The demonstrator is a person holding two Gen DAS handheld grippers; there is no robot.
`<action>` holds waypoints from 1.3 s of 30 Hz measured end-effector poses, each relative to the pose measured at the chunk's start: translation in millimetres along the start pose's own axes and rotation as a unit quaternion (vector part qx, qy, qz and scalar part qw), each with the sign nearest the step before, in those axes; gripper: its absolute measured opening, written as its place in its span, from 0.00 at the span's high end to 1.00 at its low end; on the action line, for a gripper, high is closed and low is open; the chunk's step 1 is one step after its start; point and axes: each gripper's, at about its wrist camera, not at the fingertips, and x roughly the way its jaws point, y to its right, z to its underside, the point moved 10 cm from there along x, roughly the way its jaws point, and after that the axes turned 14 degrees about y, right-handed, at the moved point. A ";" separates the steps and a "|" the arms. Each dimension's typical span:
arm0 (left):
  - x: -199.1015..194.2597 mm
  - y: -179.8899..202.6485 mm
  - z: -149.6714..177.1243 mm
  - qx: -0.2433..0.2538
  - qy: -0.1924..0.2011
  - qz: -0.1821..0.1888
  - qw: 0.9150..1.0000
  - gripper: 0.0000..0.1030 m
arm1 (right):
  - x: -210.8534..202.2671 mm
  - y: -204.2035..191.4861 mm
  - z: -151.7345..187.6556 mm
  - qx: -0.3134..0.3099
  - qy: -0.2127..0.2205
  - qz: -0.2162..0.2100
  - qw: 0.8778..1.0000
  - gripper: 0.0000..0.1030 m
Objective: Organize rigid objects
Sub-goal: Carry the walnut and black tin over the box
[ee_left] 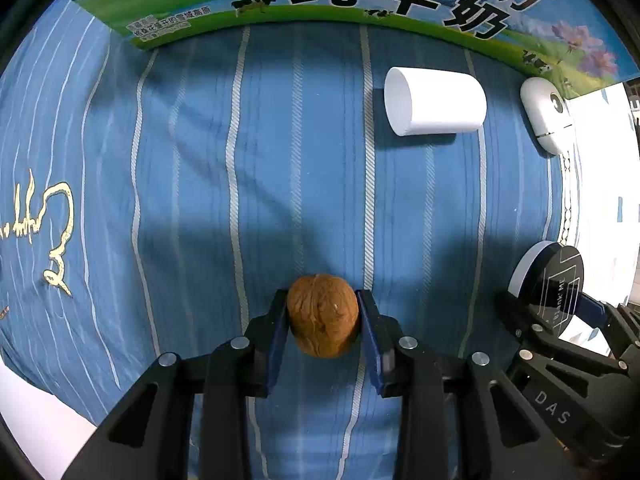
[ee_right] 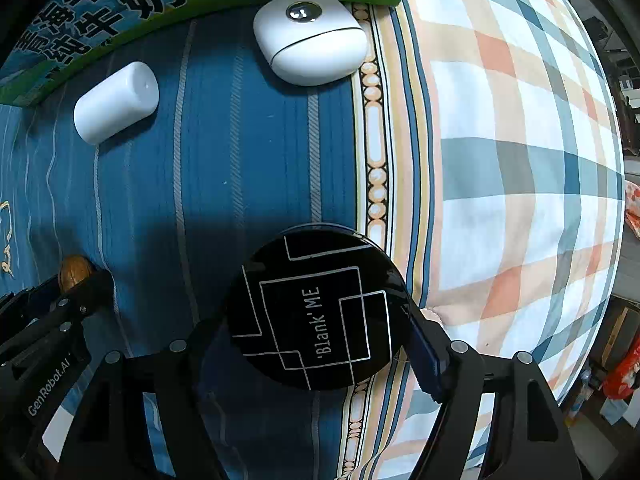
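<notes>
Two grippers, each loaded: a walnut in one, a round black compact in the other, over a blue striped bedsheet.

Low in the left wrist view, the left gripper point(ee_left: 323, 312) has its fingers closed across the walnut point(ee_left: 322, 314), pinching its widest part; the hard, ridged shell should grip well but could roll if held off-centre. In the lower middle of the right wrist view, the right gripper point(ee_right: 316, 328) clamps the black compact point(ee_right: 316, 308) by its rim; that glossy lid looks slippery, so an edge hold across the diameter seems wisest. A white cup point(ee_right: 116, 102) lies on its side upper left, with a white case point(ee_right: 310, 38) beside the milk carton point(ee_right: 120, 4) at the top.
</notes>
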 end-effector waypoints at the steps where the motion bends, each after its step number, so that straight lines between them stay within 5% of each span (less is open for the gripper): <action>1: -0.4 0.1 0.5 -0.001 0.001 0.000 1.000 0.70 | -1.8 -0.3 1.8 -0.002 0.000 0.000 1.000 0.25; 12: -35.8 -1.5 0.5 -0.007 0.023 0.017 1.000 0.70 | -13.6 -12.5 15.3 -0.018 0.004 -0.028 0.999 0.25; 22: -139.2 -4.4 -9.0 -0.014 0.093 0.059 0.994 0.70 | -102.0 -23.3 8.7 -0.026 0.072 -0.086 0.993 0.25; 32: -223.1 -4.5 -74.4 -0.021 0.160 0.093 0.982 0.70 | -218.3 -43.0 -59.8 -0.018 0.158 -0.146 0.976 0.25; 39: -223.4 -29.2 -161.3 -0.036 0.176 0.079 0.981 0.70 | -233.5 -58.4 -142.4 -0.019 0.179 -0.162 0.970 0.25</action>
